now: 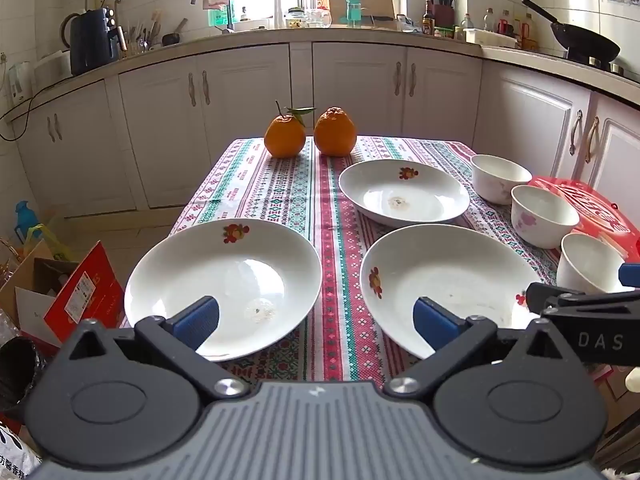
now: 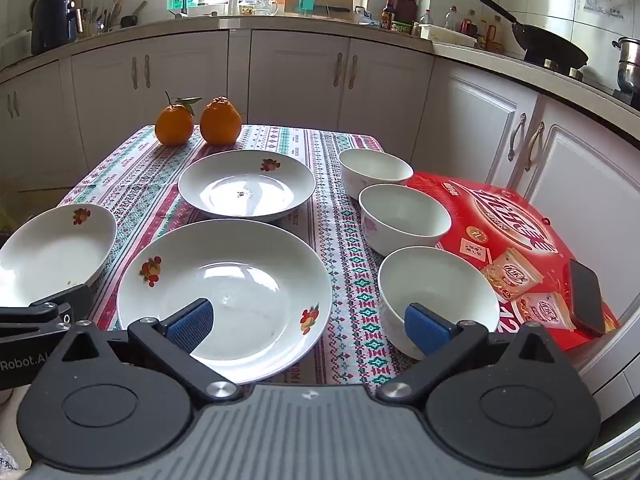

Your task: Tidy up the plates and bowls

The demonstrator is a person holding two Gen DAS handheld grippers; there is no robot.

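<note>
While both grippers, left (image 1: pixel 316 322) and right (image 2: pixel 308 322), hover with fingers wide apart and empty, three plates (image 2: pixel 224 300) and three bowls (image 2: pixel 404 216) at 3 o'clock sit on the table (image 2: pixel 344 216).

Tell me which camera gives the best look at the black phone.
The right wrist view: the phone lies in plain sight on the red box beside the bowls. The left wrist view shows only part of that box, and no phone.

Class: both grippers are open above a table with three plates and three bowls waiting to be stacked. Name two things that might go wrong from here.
1. The near-left plate overhangs the table edge; a nudge might tip it off.
2. The three bowls sit close together beside a red box with a phone on it; a wide-open right gripper might knock a neighbour.
</note>
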